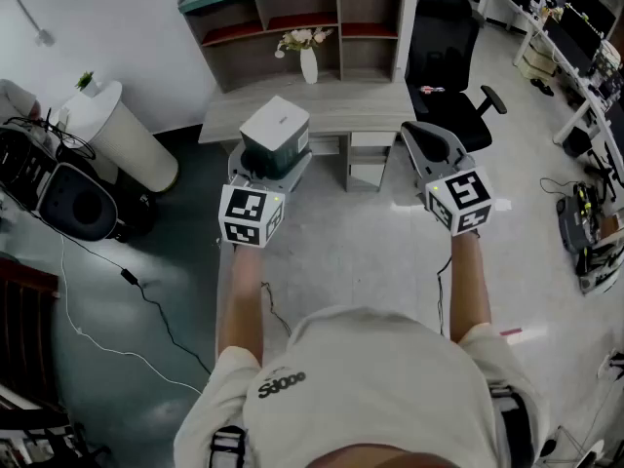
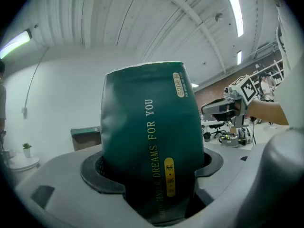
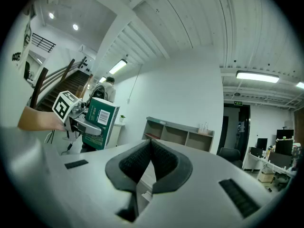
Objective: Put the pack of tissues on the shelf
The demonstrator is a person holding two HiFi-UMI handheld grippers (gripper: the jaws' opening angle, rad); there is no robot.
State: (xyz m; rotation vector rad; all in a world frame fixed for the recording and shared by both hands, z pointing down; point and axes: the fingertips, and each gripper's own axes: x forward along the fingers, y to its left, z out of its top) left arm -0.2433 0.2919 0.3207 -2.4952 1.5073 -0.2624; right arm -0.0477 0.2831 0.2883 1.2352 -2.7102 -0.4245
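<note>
The pack of tissues [image 1: 276,131], dark green with a white top, is held out in front of me, and my left gripper [image 1: 270,164] is shut on its lower part. In the left gripper view the green pack [image 2: 149,141] stands upright between the dark pads [image 2: 95,167] and fills the middle. My right gripper [image 1: 425,136] is shut with nothing in it, level beside the left one; its pads [image 3: 164,161] meet at the tips. From the right gripper view the pack [image 3: 99,122] shows at the left. The wooden shelf [image 1: 302,13] stands on a desk [image 1: 331,113] ahead.
A white vase with flowers [image 1: 308,58] stands on the desk under the shelf. A black office chair [image 1: 450,61] is at the desk's right. A white round stand [image 1: 122,130] and black equipment with cables [image 1: 68,203] are on the floor at left.
</note>
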